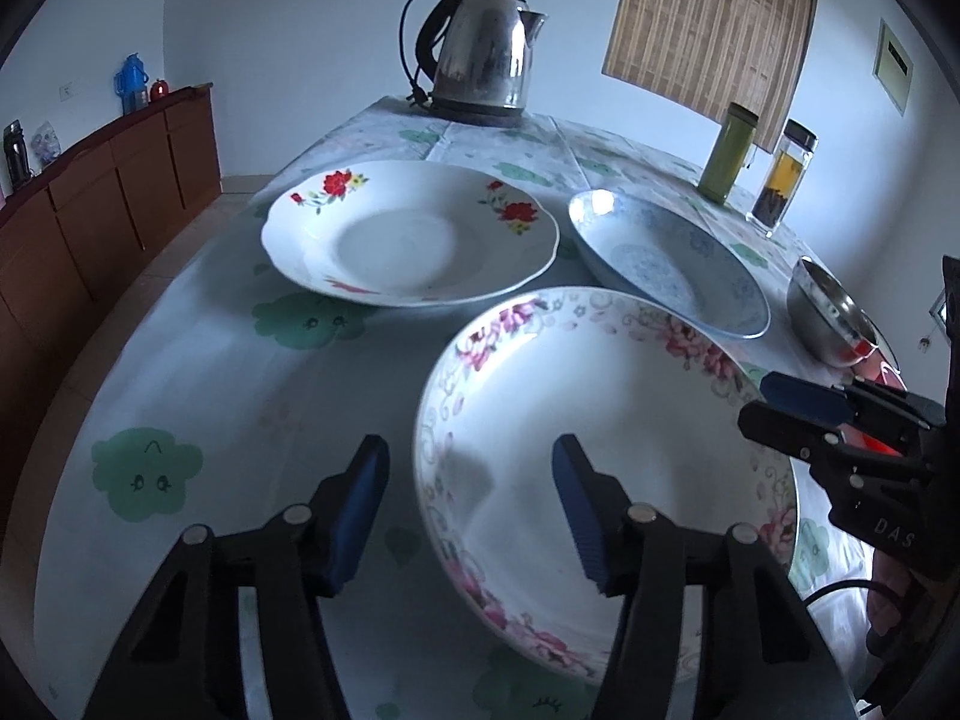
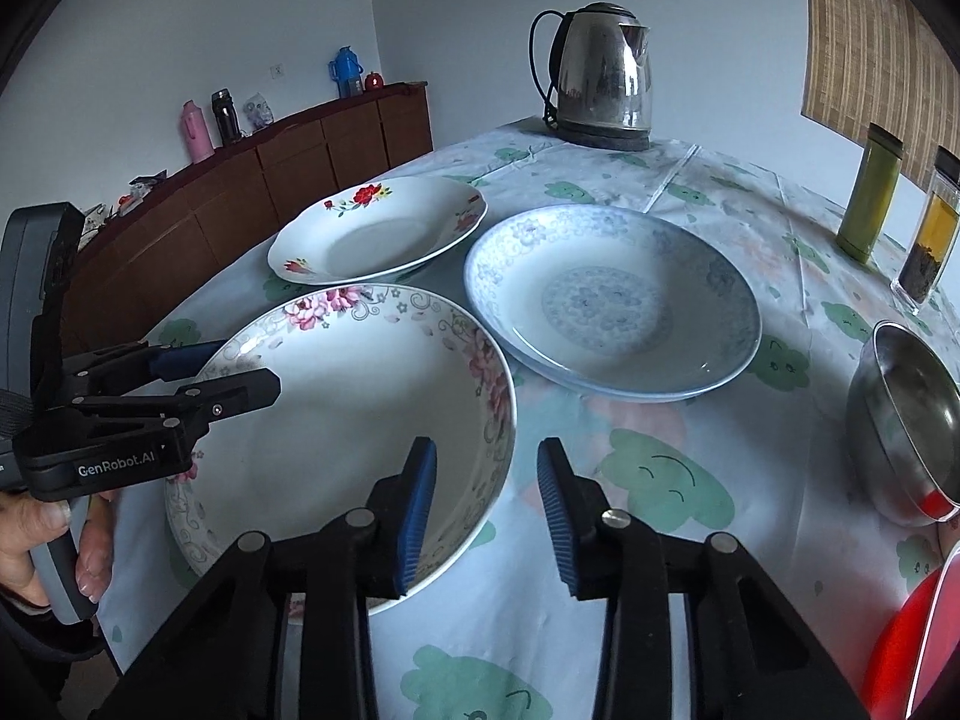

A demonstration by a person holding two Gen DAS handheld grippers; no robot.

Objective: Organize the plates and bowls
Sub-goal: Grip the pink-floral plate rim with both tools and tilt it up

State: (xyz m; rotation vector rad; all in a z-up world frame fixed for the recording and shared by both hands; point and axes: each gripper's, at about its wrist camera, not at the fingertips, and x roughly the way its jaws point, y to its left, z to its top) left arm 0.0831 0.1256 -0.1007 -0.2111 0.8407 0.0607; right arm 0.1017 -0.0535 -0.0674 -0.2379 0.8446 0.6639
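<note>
A pink-flowered plate point(image 1: 600, 450) point(image 2: 360, 408) lies nearest on the table. My left gripper point(image 1: 471, 510) is open, its jaws astride the plate's left rim; it also shows in the right wrist view point(image 2: 222, 372). My right gripper point(image 2: 486, 510) is open, its jaws astride the plate's right rim; it shows in the left wrist view point(image 1: 780, 402). Behind are a red-flowered plate point(image 1: 408, 234) point(image 2: 378, 228) and a blue-patterned plate point(image 1: 666, 264) point(image 2: 612, 300). A steel bowl point(image 1: 834, 318) point(image 2: 906, 420) stands to the right.
A steel kettle point(image 1: 480, 54) point(image 2: 600, 78) stands at the table's far end. A green flask point(image 1: 726, 156) point(image 2: 870, 192) and a glass tea bottle point(image 1: 783, 180) point(image 2: 930, 228) stand at the far right. A red object point(image 2: 912, 648) sits at the near right. A wooden sideboard point(image 1: 90, 204) lines the left wall.
</note>
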